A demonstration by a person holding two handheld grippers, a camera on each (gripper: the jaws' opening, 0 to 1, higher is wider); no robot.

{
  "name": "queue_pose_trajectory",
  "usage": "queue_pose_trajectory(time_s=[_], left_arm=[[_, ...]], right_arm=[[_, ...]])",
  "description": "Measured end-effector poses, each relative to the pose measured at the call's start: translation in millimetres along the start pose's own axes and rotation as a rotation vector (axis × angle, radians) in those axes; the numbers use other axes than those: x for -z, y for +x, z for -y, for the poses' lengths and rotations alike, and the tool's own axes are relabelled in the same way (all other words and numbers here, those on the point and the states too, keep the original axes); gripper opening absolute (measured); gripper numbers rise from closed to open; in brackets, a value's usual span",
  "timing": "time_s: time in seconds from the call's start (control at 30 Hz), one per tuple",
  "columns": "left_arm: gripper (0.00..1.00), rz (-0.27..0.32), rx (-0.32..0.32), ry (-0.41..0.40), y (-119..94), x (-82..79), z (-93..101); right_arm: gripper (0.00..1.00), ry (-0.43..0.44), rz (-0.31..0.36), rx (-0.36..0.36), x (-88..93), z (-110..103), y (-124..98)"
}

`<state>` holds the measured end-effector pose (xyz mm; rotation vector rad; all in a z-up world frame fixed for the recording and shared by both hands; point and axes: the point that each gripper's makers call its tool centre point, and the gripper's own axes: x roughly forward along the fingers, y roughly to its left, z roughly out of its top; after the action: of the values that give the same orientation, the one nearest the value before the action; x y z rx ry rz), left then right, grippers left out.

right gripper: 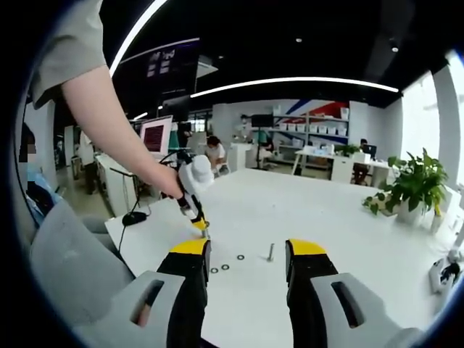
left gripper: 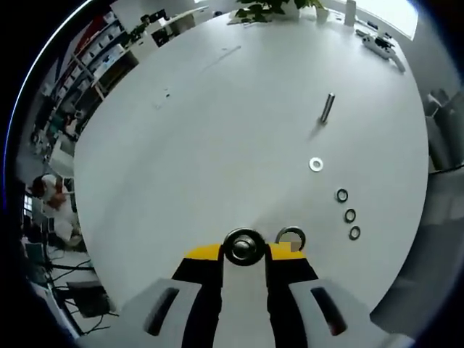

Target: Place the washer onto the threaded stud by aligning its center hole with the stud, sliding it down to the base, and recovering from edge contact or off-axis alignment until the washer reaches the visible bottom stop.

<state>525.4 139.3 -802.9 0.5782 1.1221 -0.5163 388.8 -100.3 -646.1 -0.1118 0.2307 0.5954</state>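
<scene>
Yellow-tipped left gripper (left gripper: 244, 250) jaws clamp a washer (left gripper: 243, 246) above the table (left gripper: 217, 145).

No text, label, brand or number is legible in either view.

Both grippers share one build: the left gripper (left gripper: 244, 262) and right gripper (right gripper: 246, 254) each have pale grey moulded bodies with slotted recesses, black jaws and yellow tips; the person (right gripper: 80, 65) wears a grey short sleeve (right gripper: 65, 43)
</scene>
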Motion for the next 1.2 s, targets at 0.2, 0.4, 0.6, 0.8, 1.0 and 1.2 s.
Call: queue_pose_trajectory(time_s=[0.2,0.4,0.6,0.8,1.0,1.2], left_arm=[[0.2,0.002,-0.01,-0.014,-2.0,-1.1,-0.7],[0.22,0.004,0.002,-0.031,-3.5,-0.7,3.0],[0.22,0.032,-0.005,-0.046,-10.5,-3.5,2.9],[0.22,0.064,-0.024,-0.084,-20.0,-0.3,1.1],[0.22,0.103,-0.035,-0.118,-32.4,1.3,0.2],[0.22,0.16,-0.041,-0.171,-49.1,0.1,-1.7]], right_arm=[[0.44,-0.001,0.001,0.001,-0.1,0.4,-0.2],[0.44,0.0,-0.001,0.002,0.1,0.6,-0.3],[0.44,-0.005,0.0,0.001,-0.2,0.2,-0.5],[0.43,-0.009,0.006,-0.007,-1.6,-1.8,-0.4],[0.43,0.0,0.002,-0.008,-0.4,-1.2,-0.3],[0.43,-0.008,-0.001,-0.017,-0.3,-3.6,0.4]])
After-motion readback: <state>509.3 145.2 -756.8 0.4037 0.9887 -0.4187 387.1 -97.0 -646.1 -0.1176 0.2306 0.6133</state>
